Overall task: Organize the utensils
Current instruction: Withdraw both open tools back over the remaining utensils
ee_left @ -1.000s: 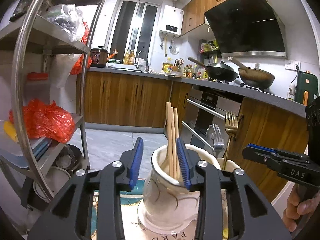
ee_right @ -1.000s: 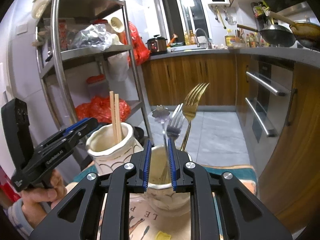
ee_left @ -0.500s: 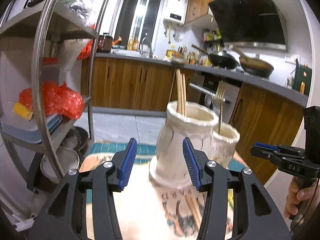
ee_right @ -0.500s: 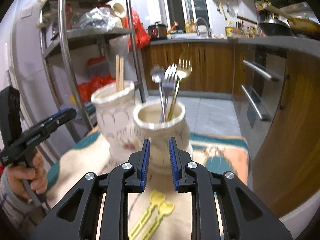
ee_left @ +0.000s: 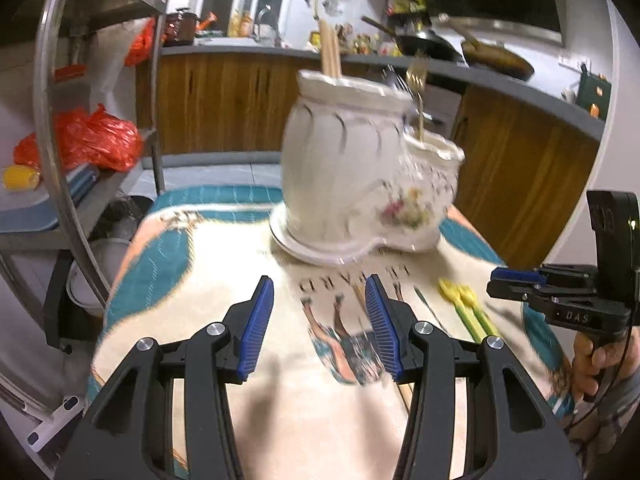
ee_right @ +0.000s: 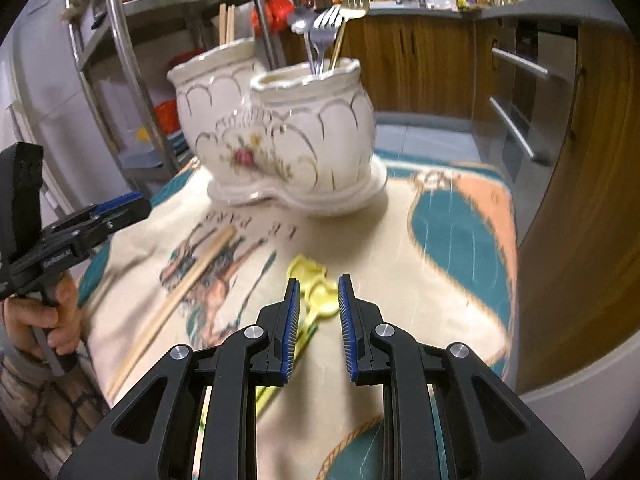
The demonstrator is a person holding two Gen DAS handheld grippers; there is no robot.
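A white double ceramic holder (ee_left: 352,176) (ee_right: 280,140) stands on the patterned cloth. One pot holds wooden chopsticks (ee_left: 330,54) (ee_right: 227,26), the other holds forks (ee_right: 332,36). Two yellow plastic spoons (ee_right: 316,288) (ee_left: 466,306) lie on the cloth just in front of my right gripper (ee_right: 318,322), which is open a little and empty. A loose pair of chopsticks (ee_right: 176,292) lies left of them. My left gripper (ee_left: 318,328) is open wide and empty, held above the cloth short of the holder.
A steel shelf rack (ee_left: 60,128) with red bags (ee_left: 96,140) stands to the left of the table. Wooden kitchen cabinets (ee_left: 224,96) and an oven (ee_right: 524,92) lie beyond. The table edge (ee_right: 516,280) drops off on the right.
Both grippers have pulled back and up from the holder. The left gripper has opened wider; the right has opened slightly. The cloth with spoons and loose chopsticks has come into view.
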